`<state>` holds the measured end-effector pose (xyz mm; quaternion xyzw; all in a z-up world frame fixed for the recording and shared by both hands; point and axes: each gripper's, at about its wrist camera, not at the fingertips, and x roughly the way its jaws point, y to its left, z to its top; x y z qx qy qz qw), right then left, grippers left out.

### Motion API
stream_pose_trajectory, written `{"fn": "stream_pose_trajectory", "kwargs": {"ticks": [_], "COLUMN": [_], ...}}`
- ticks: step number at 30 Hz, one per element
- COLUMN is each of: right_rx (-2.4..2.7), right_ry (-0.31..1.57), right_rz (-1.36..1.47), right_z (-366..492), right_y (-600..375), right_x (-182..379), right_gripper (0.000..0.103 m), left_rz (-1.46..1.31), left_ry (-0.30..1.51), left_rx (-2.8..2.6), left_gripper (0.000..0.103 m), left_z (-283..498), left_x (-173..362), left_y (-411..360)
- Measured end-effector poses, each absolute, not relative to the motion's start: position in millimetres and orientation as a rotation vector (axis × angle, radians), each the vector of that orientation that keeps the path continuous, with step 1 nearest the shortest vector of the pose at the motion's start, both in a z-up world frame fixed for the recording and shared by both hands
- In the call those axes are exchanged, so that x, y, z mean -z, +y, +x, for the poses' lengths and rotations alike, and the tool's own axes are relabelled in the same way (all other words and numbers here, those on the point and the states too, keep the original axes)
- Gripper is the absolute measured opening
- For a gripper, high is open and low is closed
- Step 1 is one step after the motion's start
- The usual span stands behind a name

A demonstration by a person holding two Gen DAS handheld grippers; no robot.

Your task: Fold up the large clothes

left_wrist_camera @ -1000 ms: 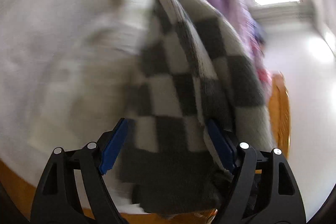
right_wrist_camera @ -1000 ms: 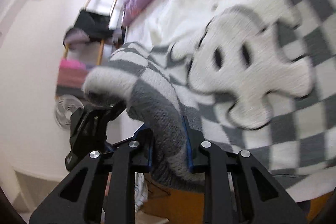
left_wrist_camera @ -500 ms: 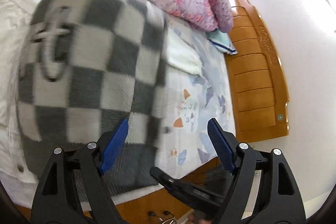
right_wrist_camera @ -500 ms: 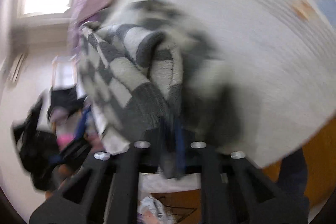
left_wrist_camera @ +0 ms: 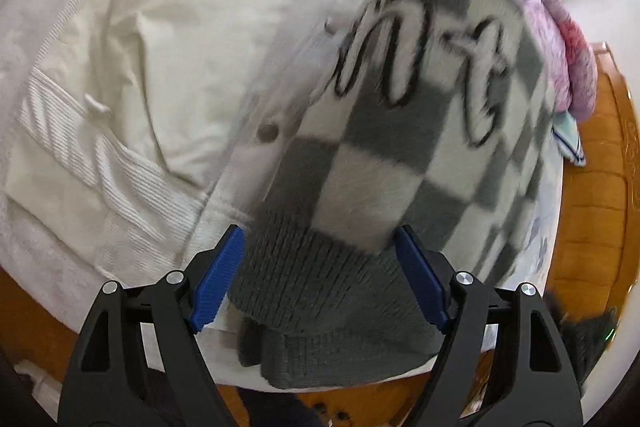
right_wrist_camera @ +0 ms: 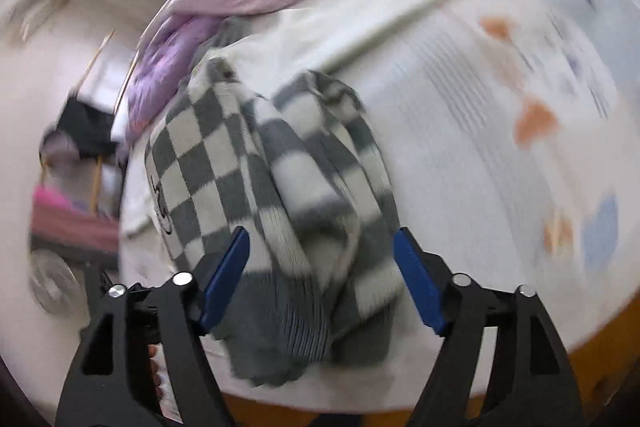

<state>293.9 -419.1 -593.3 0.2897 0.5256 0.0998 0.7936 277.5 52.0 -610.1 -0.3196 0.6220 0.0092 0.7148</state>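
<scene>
1. The checked sweater [left_wrist_camera: 420, 147] lies on the bed [right_wrist_camera: 500, 147] near its front edge, partly over a white jacket [left_wrist_camera: 160, 47].
2. Its grey ribbed hem sits between the blue pads of the left tongs [left_wrist_camera: 320, 275], which are spread wide and grip nothing.
3. The right tongs [right_wrist_camera: 320, 275] also gape, with the bunched side of the sweater lying between them.
4. The sweater stretches away from both tongs up the bed; neither pair looks clearly nearer.

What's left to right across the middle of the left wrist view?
Cream jacket → checkered sweater → purple quilt → wooden headboard.
</scene>
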Motion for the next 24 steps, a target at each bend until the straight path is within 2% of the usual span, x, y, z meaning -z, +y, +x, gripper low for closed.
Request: {"fn": "stream_pose_trajectory", "kwargs": {"ticks": [7, 8, 9, 11, 12, 18, 24], "right_rx": [-0.374, -0.355, -0.324, -0.322, -0.325, -0.283, -0.133], "right_ry": [1.21, 1.23, 1.231, 1.252, 1.257, 1.217, 1.331], "right_rz": [0.389, 0.353, 0.309, 0.352, 0.404, 0.61, 0.74], "right_z": [357, 359, 359, 356, 352, 319, 297], "right_y": [-355, -350, -348, -356, -365, -419, -452], "right_x": [626, 630, 632, 634, 632, 602, 670], "right_gripper": [0.076, 0.07, 0.045, 0.024, 0.021, 0.018, 0.019], "left_rz": [-0.71, -0.721, -0.729, -0.762, -0.779, -0.832, -0.825], "left_ry": [1.412, 1.41, 1.406, 1.386, 1.375, 1.336, 1.438], "left_rx": [0.023, 0.025, 0.031, 0.049, 0.058, 0.125, 0.215], "left_gripper": [0.078, 0.078, 0.078, 0.079, 0.079, 0.08, 0.082], "left_z": [276, 276, 277, 277, 273, 284, 289], "left_x": [623, 623, 624, 621, 618, 615, 643], "left_y": [43, 46, 45, 54, 60, 73, 58]}}
